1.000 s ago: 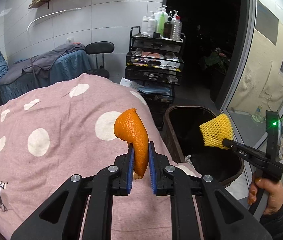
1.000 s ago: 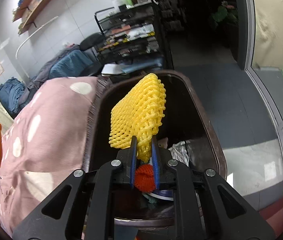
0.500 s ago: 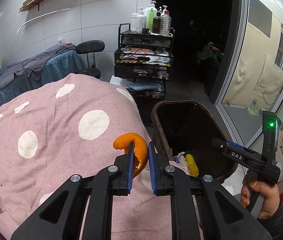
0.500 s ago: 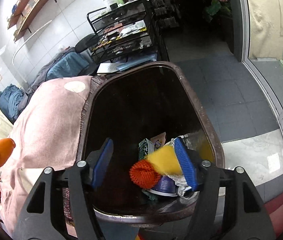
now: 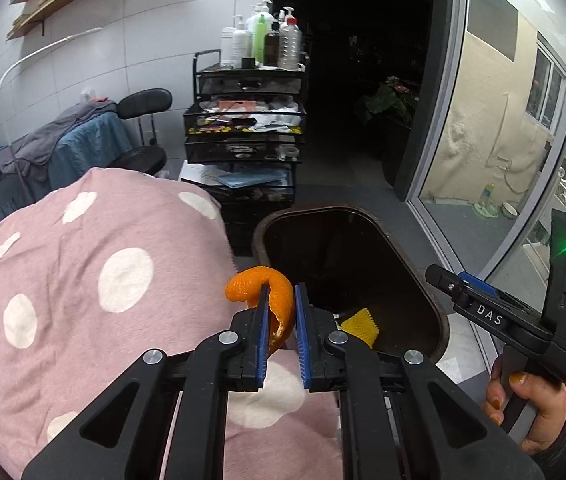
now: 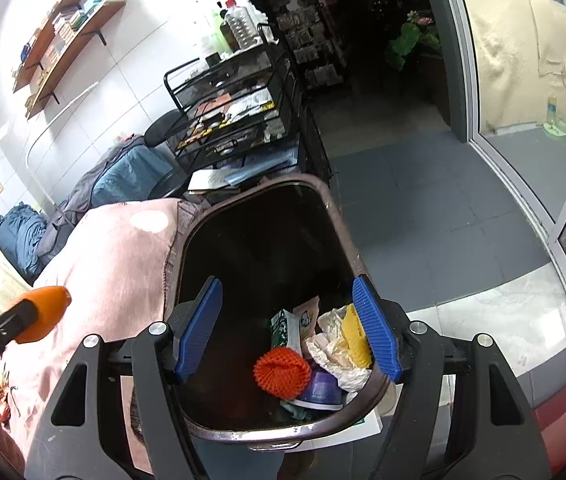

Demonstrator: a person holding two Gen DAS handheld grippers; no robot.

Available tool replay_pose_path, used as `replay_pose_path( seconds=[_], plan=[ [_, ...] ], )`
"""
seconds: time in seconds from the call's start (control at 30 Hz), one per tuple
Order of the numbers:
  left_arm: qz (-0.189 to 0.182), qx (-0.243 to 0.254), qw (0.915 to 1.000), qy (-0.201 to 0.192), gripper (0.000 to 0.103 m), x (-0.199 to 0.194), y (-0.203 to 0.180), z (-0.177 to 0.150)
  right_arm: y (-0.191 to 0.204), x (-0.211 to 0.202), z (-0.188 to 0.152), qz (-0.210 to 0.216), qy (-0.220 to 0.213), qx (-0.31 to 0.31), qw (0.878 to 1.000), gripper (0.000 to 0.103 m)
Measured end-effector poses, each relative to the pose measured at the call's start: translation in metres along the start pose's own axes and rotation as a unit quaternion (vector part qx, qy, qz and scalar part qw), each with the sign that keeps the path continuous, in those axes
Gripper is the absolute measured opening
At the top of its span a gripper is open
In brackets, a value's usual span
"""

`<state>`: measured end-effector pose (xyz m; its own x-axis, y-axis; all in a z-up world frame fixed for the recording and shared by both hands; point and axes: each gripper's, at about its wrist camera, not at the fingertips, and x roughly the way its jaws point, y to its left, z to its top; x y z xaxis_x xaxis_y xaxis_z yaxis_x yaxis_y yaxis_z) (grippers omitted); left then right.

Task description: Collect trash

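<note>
Trash fills the bottom of the brown bin [image 6: 343, 224], which stands on the grey floor [image 6: 435, 200] right against a big pink cushion with white dots [image 5: 83, 280]. Behind them a black wire cart [image 5: 245, 120] carries bottles on top and papers on its shelves, and a dark chair [image 5: 143, 128] draped with blue and grey cloth sits beside it.

In the right wrist view the right tool [image 6: 287, 330] hangs over the near end of the bin with its blue pads wide apart and opening further; nothing is between them, only the bin's contents seen below. In the left wrist view a hand [image 5: 531, 408] grips its handle at the right edge.

The left tool [image 5: 281, 320] is above the cushion's edge, just beside the bin rim, its pads close together and clamped on a curl of orange peel [image 5: 271, 292] (the peel arches up and over to the left of the pads).

Inside the bin lie a yellow foam net [image 6: 353, 336] at the right, on crumpled pale wrapping [image 6: 331, 344], an orange-red foam net [image 6: 282, 372] near the middle, a green and white carton [image 6: 285, 328] behind it, and a purple and white container [image 6: 323, 390] under the nets.
</note>
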<state>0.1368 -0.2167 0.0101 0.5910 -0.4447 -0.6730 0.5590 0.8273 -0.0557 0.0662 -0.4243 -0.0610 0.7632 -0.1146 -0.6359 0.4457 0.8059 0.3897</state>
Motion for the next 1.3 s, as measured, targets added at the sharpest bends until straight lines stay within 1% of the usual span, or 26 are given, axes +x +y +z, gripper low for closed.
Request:
replay_pose_path(
  seconds=[0.1,0.13,0.17,0.33,0.5,0.6,0.73,0.8,0.87,0.9,1.0,1.13,1.3],
  plan=[
    [-0.013,0.002,0.9998,0.012,0.012,0.012,-0.007,0.005,-0.001,-0.008,0.004,-0.004,-0.013,-0.002,1.0,0.068],
    [-0.017,0.003,0.9997,0.015,0.012,0.016,-0.009,0.005,-0.002,-0.011,0.006,-0.007,-0.018,-0.002,1.0,0.07],
    [-0.022,0.005,0.9995,0.02,0.012,0.021,-0.012,0.006,-0.003,-0.014,0.007,-0.01,-0.024,-0.001,1.0,0.073],
    [-0.033,0.018,0.9984,0.042,0.012,0.041,-0.026,0.008,-0.011,-0.022,0.012,-0.021,-0.04,0.011,0.999,0.08],
    [-0.049,0.029,0.996,0.07,0.012,0.061,-0.038,0.009,-0.022,-0.024,0.018,-0.029,-0.042,0.028,0.998,0.08],
    [-0.046,0.037,0.9949,0.082,0.012,0.07,-0.045,0.008,-0.029,-0.025,0.019,-0.032,-0.043,0.04,0.998,0.08],
    [-0.045,0.041,0.9936,0.095,0.016,0.08,-0.049,0.005,-0.035,-0.026,0.02,-0.038,-0.044,0.048,0.997,0.08],
    [-0.039,0.053,0.9935,0.093,0.024,0.081,-0.051,0.004,-0.037,-0.025,0.021,-0.038,-0.042,0.052,0.997,0.081],
    [-0.042,0.057,0.9939,0.085,0.067,0.077,-0.052,0.003,-0.038,-0.025,0.02,-0.039,-0.041,0.053,0.997,0.081],
    [-0.045,0.053,0.995,0.072,0.075,0.072,-0.051,0.003,-0.038,-0.025,0.02,-0.039,-0.04,0.052,0.997,0.081],
    [-0.042,0.051,0.9959,0.062,0.079,0.068,-0.048,0.005,-0.038,-0.025,0.018,-0.04,-0.039,0.05,0.997,0.081],
    [-0.026,0.051,0.9973,0.046,0.08,0.057,-0.042,0.006,-0.035,-0.027,0.017,-0.036,-0.044,0.043,0.997,0.084],
    [0.003,0.04,0.9991,0.014,0.087,0.031,-0.031,0.001,-0.026,-0.028,0.014,-0.031,-0.051,0.026,0.998,0.087]
  ],
)
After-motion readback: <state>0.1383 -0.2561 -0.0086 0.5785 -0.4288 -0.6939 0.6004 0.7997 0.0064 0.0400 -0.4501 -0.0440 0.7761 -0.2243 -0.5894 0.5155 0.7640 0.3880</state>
